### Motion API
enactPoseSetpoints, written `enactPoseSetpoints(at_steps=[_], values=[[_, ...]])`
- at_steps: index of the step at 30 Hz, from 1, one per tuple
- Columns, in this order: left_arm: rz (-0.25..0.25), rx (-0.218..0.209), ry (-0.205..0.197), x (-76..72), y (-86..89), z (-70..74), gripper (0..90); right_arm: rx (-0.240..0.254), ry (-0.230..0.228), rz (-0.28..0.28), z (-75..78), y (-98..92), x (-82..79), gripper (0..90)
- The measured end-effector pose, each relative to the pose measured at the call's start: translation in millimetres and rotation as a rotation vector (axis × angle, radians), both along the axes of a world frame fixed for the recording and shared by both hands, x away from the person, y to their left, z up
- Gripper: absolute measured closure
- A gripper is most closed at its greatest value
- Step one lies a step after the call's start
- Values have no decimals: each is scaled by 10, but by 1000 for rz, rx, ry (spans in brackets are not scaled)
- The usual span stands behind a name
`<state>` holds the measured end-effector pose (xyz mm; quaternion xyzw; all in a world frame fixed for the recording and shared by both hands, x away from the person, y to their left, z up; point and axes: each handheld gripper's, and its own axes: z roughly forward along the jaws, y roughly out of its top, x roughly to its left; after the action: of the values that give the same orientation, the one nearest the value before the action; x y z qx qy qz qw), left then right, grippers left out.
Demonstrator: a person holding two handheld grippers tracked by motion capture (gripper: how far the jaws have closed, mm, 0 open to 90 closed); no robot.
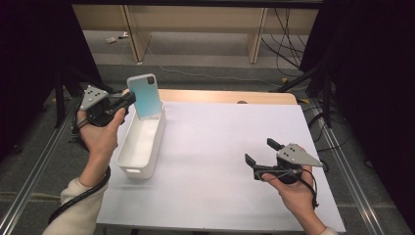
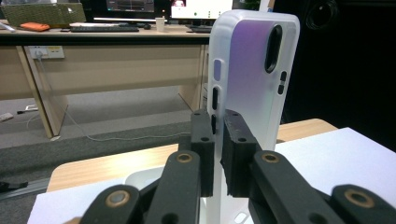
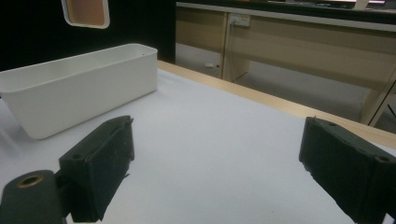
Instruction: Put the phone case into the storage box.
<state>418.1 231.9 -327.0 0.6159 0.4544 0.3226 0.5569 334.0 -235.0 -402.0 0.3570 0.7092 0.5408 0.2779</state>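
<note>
A translucent white phone case (image 1: 146, 96) with a blue-tinted back stands upright above the far end of a long white bin (image 1: 143, 144). My left gripper (image 1: 131, 98) is shut on the case's edge. In the left gripper view its jaws pinch the case's side (image 2: 247, 74) near the button slots, camera cut-out at the top. My right gripper (image 1: 262, 152) hovers low over the white mat at the right, open and empty. In the right gripper view its two pads (image 3: 100, 163) stand far apart, with the bin (image 3: 79, 86) off to the left and the case's corner (image 3: 86, 11) above it.
A white mat (image 1: 220, 147) covers a wooden table (image 1: 230, 96). Black frame rails run along both sides. Desks (image 1: 195, 29) and cables lie on the floor beyond the table. Open mat lies between the bin and my right gripper.
</note>
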Motion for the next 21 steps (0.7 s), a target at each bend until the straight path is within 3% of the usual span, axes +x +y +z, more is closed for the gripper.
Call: enactPoseSetpoints(at_steps=[21], values=[[19,13,21,150,132,-92,841,-11,6,-11,5,-30,-6,112]])
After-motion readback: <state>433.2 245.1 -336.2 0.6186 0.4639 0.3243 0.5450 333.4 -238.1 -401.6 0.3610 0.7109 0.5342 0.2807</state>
